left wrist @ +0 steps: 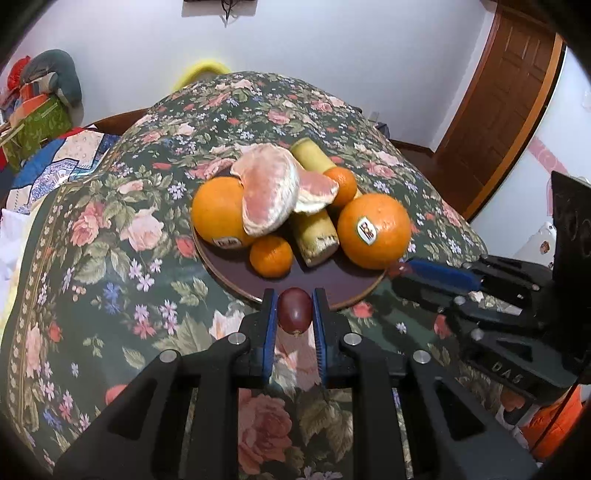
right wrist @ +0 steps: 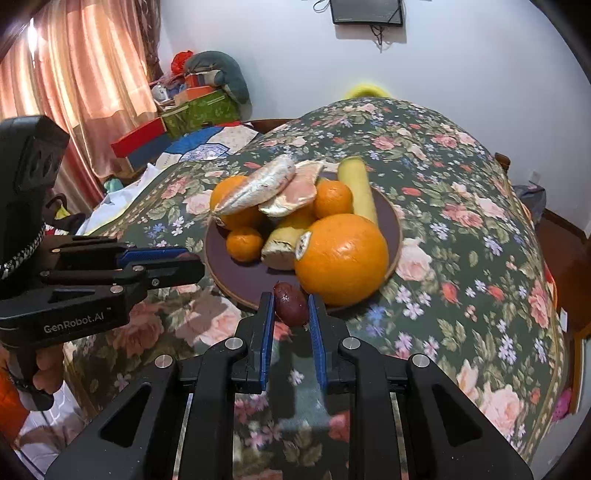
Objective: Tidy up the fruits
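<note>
A dark round plate [left wrist: 325, 284] [right wrist: 236, 273] on the floral cloth holds two big oranges [left wrist: 373, 230] [right wrist: 341, 258], two small mandarins [left wrist: 271, 256] [right wrist: 243, 243], peeled pomelo pieces [left wrist: 269, 192] [right wrist: 255, 188] and sugarcane pieces [left wrist: 314, 232] [right wrist: 358, 188]. My left gripper [left wrist: 294, 310] is shut on a dark red grape [left wrist: 294, 312] at the plate's near rim. My right gripper [right wrist: 291, 310] is shut on another dark red grape [right wrist: 290, 303], also at the near rim beside the big orange. The right gripper shows in the left wrist view [left wrist: 402, 269], and the left gripper shows in the right wrist view [right wrist: 192, 262].
The table [left wrist: 110, 240] [right wrist: 461, 221] is draped in a floral cloth. Boxes and bags [right wrist: 199, 107] are piled by the curtain at the far left. A wooden door [left wrist: 506, 110] stands at the far right. A screen [right wrist: 365, 11] hangs on the wall.
</note>
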A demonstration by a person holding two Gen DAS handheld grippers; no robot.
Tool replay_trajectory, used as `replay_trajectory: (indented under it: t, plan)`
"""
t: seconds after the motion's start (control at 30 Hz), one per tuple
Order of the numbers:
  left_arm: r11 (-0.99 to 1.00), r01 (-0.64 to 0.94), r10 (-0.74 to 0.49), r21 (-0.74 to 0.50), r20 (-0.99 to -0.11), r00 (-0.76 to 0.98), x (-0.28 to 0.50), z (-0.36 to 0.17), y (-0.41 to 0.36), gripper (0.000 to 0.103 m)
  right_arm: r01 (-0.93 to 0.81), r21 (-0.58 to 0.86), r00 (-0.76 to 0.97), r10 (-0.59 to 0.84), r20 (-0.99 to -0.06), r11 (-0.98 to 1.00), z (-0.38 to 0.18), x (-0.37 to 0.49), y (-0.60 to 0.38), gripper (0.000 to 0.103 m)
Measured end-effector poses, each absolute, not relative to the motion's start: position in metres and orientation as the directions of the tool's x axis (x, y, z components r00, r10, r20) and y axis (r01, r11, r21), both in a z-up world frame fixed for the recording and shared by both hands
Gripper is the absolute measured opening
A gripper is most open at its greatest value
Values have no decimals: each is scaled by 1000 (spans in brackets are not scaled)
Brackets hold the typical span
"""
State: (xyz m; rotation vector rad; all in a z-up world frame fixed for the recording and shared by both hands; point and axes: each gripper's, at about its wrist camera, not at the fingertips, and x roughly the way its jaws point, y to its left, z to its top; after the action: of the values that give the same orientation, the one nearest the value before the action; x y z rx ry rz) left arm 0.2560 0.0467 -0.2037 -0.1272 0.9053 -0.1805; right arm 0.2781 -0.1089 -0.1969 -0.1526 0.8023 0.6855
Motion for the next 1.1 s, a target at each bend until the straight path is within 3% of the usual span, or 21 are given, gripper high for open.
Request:
replay_trajectory:
  t: [0.73,0.87,1.1]
  plan:
    - [976,111,-218,-189,-781,585,284,-226,50,18,-646,151,423,515,-745,749,-219,297,-83,17]
    - [973,106,-228,-205,-784,577,281,-224,53,19,-652,152,414,516,-749,743,-219,295,-81,30]
    - [976,85,-210,-201,-762,612,265,-203,60,19,-647,139,440,516,-735,749,-207,286,-85,31]
